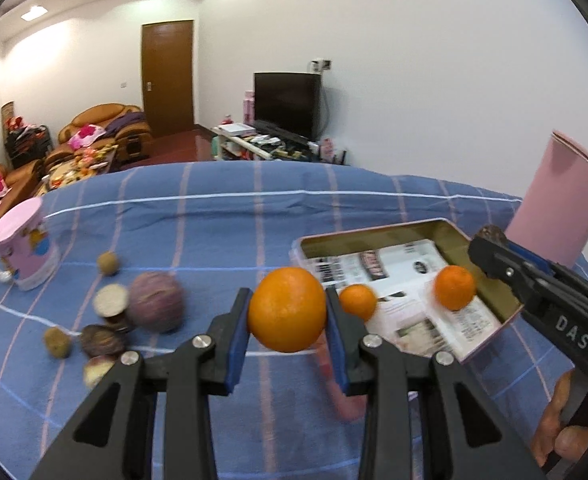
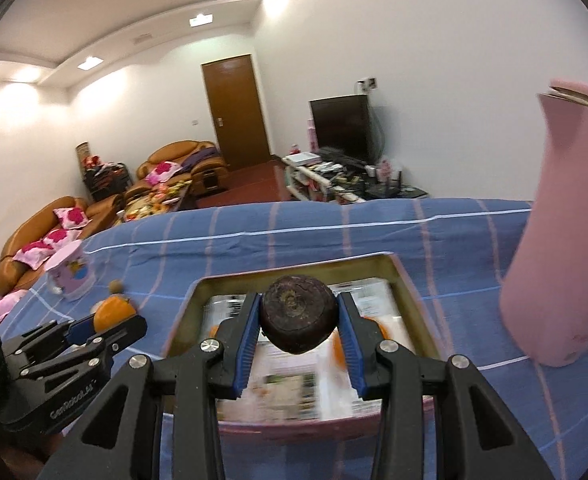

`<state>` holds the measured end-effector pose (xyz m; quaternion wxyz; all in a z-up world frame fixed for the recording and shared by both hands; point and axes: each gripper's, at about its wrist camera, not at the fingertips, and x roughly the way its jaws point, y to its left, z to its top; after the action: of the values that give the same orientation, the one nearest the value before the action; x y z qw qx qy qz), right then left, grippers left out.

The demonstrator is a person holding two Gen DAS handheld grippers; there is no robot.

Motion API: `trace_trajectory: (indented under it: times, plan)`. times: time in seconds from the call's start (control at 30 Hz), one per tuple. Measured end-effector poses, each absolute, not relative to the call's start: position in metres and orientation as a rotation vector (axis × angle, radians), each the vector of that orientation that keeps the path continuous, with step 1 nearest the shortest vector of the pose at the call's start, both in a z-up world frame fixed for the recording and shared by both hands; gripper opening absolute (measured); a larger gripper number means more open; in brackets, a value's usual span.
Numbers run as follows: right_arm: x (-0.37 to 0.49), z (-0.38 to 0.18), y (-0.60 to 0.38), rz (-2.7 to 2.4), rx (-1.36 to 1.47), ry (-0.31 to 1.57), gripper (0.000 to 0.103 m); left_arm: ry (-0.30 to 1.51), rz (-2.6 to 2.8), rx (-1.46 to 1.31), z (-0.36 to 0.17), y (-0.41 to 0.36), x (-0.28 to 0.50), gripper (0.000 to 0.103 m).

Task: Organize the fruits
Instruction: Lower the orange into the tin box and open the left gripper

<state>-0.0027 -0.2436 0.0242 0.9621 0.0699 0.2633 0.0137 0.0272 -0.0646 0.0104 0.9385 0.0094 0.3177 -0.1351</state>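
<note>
Blue checked cloth [image 1: 222,216]: covers the table under every item; seen in both wrist views.
Pink-lidded mug [image 1: 22,250]: stands at the far left of the cloth, glass handle turned leftward.
Small tan fruit [image 1: 107,263]: lies just right of the mug; a second one [image 1: 57,342] lies nearer the camera.
Purple fruit, whole [image 1: 156,308]: rests among the loose group on the left half of the cloth.
Cut purple halves [image 1: 111,300]: one pale face shows beside the whole fruit, with darker pieces [image 1: 102,341] below it; blurred.
Left gripper [image 1: 287,312]: blue pads clamped on either side of a large orange [image 1: 287,309], held above the cloth, left of the tin.
Pink tin [image 1: 374,236]: open rectangular box, gold inside, lined with printed paper; sits on the right half of the cloth.
Small oranges: two lie inside the tin, one [image 1: 357,302] near its left edge and one [image 1: 454,287] further right.
Right gripper [image 2: 299,322]: fingers closed on a dark brown round fruit [image 2: 299,314], held over the tin's interior; whether it touches the lining cannot be told.
Pink cylinder [image 2: 562,232]: tall container standing on the cloth just right of the tin.
Background: brown sofas, a wooden door and a dark television beyond the table.
</note>
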Motion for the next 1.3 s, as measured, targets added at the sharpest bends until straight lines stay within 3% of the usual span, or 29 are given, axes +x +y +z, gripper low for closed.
trace_trajectory:
  times: [0.5,1.3]
  plan:
    - [0.023,0.006,-0.300,-0.055,0.117,0.592,0.040,0.720,-0.351,0.102,-0.012,-0.156,0.038,0.037]
    - [0.046,-0.007,-0.284,-0.022,0.066,0.667,0.041,0.751,-0.291,0.133,-0.019,-0.174,0.055,0.037]
